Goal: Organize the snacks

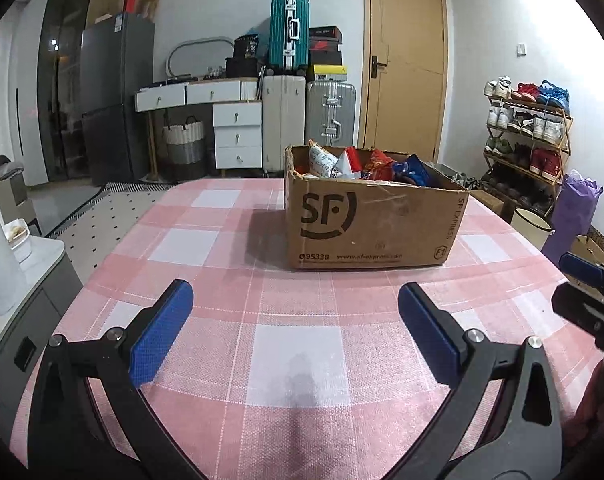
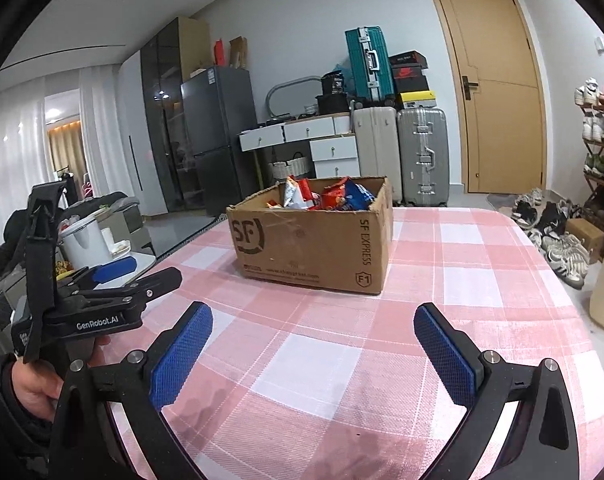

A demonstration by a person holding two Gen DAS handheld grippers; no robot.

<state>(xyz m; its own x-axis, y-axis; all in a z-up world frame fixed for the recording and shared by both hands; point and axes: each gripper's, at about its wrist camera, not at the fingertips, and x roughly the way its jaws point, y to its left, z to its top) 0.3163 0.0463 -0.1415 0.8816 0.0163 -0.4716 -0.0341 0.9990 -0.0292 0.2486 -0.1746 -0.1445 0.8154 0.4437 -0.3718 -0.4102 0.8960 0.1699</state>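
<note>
A brown cardboard SF box (image 1: 366, 220) stands on the pink checked tablecloth (image 1: 293, 360), holding several snack bags (image 1: 362, 164) in red, white and blue. It also shows in the right wrist view (image 2: 314, 240), with the snack bags (image 2: 326, 196) inside. My left gripper (image 1: 295, 320) is open and empty, low over the table in front of the box. My right gripper (image 2: 314, 340) is open and empty, also short of the box. The left gripper (image 2: 113, 276) shows at the left of the right wrist view, held in a hand.
A grey side cabinet (image 1: 17, 304) with a white jug stands left of the table. Suitcases (image 1: 302, 120), a white drawer desk, a fridge and a door are behind. A shoe rack (image 1: 530, 140) and a purple bag stand at the right.
</note>
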